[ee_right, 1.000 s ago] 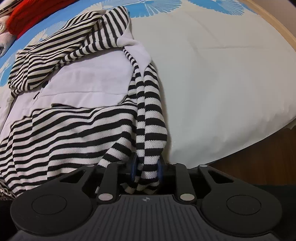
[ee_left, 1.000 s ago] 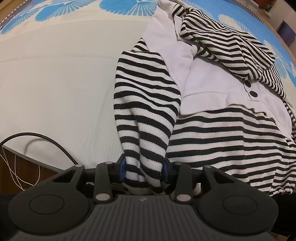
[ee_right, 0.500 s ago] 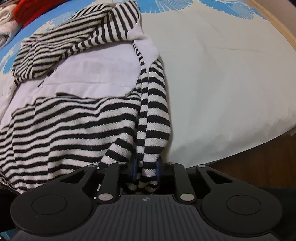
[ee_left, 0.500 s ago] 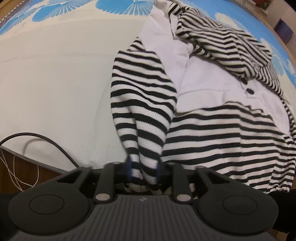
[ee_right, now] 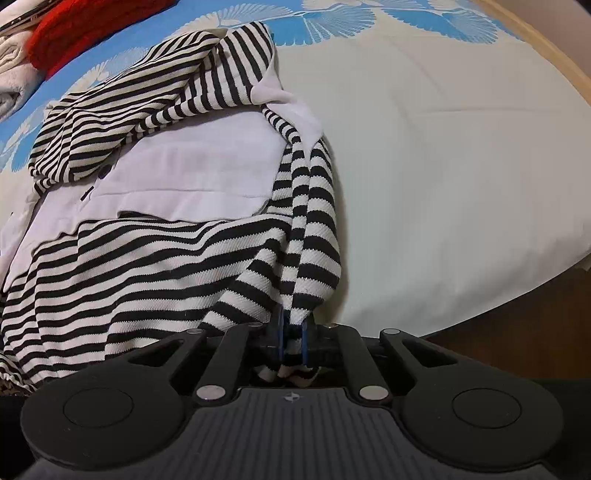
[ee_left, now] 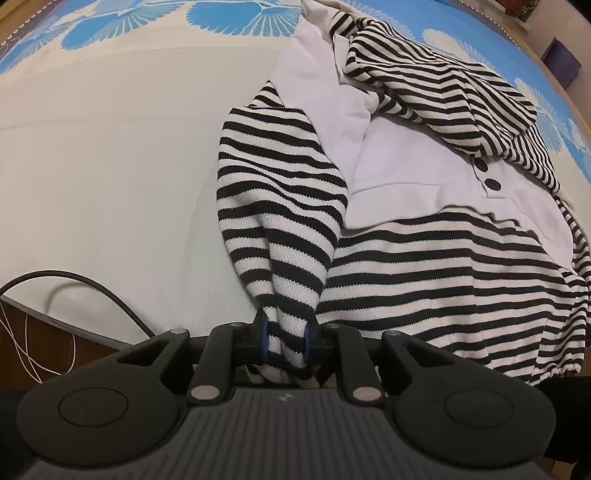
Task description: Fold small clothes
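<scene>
Both sets of jaws have just closed tighter on the sleeve cuffs | striped hoodie [ee_left: 424, 266] spread on the bed sheet [ee_left: 110, 184] | left gripper [ee_left: 284, 341] clenched on its left sleeve [ee_left: 280, 206] | right gripper [ee_right: 292, 341] clenched on its right sleeve [ee_right: 314, 236]

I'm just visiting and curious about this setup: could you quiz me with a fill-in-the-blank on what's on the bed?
1. The left hand-held gripper is shut on a striped ____ of the striped top.
2. The top's stripes are white and ____.
3. Near its hood sit two dark ____.
4. In the right view's far corner lies a ____ knit.

Missing: sleeve; black; buttons; red
</scene>
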Motion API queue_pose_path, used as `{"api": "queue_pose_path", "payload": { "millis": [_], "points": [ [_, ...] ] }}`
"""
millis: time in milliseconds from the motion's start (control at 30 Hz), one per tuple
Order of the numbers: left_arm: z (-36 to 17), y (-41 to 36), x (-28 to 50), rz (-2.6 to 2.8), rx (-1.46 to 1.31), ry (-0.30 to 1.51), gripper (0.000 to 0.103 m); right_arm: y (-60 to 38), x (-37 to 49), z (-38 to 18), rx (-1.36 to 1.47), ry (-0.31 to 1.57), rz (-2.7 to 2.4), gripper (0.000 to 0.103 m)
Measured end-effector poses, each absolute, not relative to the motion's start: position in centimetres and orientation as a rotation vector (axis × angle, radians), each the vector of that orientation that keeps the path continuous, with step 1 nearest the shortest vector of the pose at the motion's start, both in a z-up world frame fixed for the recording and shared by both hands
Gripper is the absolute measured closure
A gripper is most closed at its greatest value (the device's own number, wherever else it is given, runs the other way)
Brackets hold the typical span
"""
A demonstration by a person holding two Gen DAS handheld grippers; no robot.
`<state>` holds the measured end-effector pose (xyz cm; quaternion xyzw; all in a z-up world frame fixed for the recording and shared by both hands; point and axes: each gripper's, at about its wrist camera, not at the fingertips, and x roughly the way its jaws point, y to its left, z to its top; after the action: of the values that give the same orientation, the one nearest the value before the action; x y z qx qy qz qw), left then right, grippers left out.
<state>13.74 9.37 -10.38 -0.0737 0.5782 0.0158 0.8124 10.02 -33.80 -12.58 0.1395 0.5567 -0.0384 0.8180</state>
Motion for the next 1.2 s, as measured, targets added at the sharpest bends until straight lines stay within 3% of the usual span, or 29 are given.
{"api": "queue_pose_path", "payload": {
  "millis": [133, 233, 433, 900, 1033, 1200],
  "points": [
    [-10.3, 9.4, 13.7, 0.034, -0.155, 1.233, 0.086, -33.8, 10.1, -12.6, 0.298, 1.185, -0.083, 0.095],
    [-10.0, 9.4, 13.6, 0.027, -0.155, 1.210, 0.093, -33.8, 10.0, -12.4, 0.300, 1.169, -0.085, 0.096],
    [-7.9, 9.4, 12.9, 0.027, -0.187, 1.094, 0.095, -34.6, 9.5, -9.4, 0.349, 0.988, -0.080, 0.099],
    [4.3, 9.6, 5.2, -0.032, -0.229, 0.734, 0.096, -39.3, 3.6, 2.7, 0.446, 0.633, 0.080, 0.100],
    [6.0, 10.1, 3.7, -0.038, -0.272, 0.732, 0.096, -41.1, 0.1, 6.4, 0.487, 0.570, 0.111, 0.100],
    [6.5, 10.5, 9.4, -0.068, -0.257, 0.777, 0.095, -41.4, 2.9, 6.9, 0.465, 0.579, 0.101, 0.100]
  ]
}}
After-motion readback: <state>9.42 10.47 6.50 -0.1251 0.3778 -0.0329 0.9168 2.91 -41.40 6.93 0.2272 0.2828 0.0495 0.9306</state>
